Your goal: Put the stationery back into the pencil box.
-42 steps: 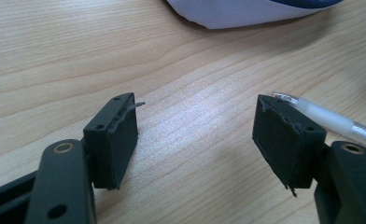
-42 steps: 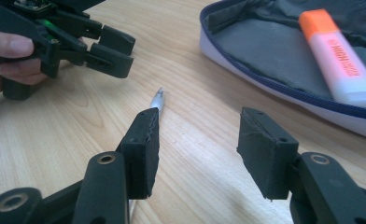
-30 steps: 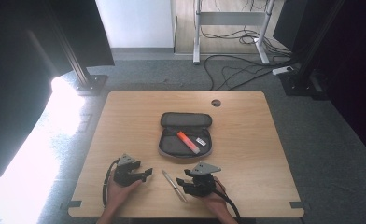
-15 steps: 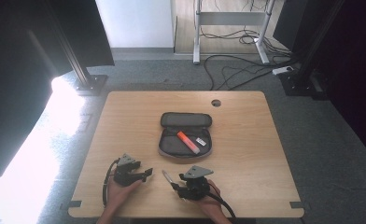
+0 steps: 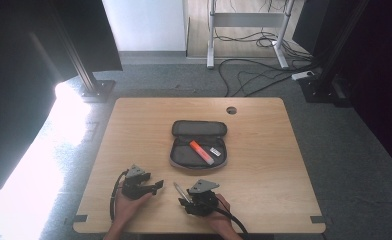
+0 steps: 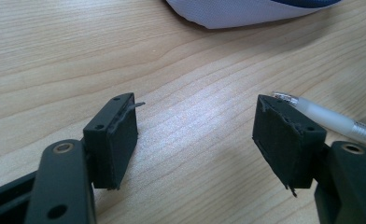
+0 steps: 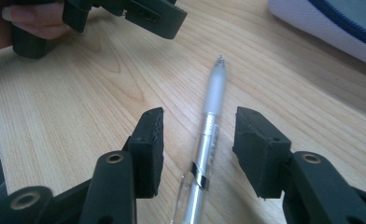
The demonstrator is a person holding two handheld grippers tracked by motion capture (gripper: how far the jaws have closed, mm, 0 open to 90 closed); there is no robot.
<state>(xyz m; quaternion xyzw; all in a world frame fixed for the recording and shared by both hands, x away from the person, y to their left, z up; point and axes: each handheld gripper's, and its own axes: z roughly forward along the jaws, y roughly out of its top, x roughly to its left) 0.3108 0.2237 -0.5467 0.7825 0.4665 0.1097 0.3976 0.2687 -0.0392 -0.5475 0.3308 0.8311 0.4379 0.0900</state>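
Since the earlier frames the right gripper has been shifted left along the table, so that the pen is now lain between its fingers, which are parted narrowly and not closed on it. Left gripper fingers are spread wide over bare wood, the pen tip just beyond the right-hand one. An open pouch is seen farther off. No writing can be read.

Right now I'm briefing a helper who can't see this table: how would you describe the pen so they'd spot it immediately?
Start at the open pencil case in the middle of the wooden table. Come toward the near edge, to the right gripper: the pen lies flat on the wood between its open jaws. It is frosted clear with a silver clip, unlike the orange marker inside the case.
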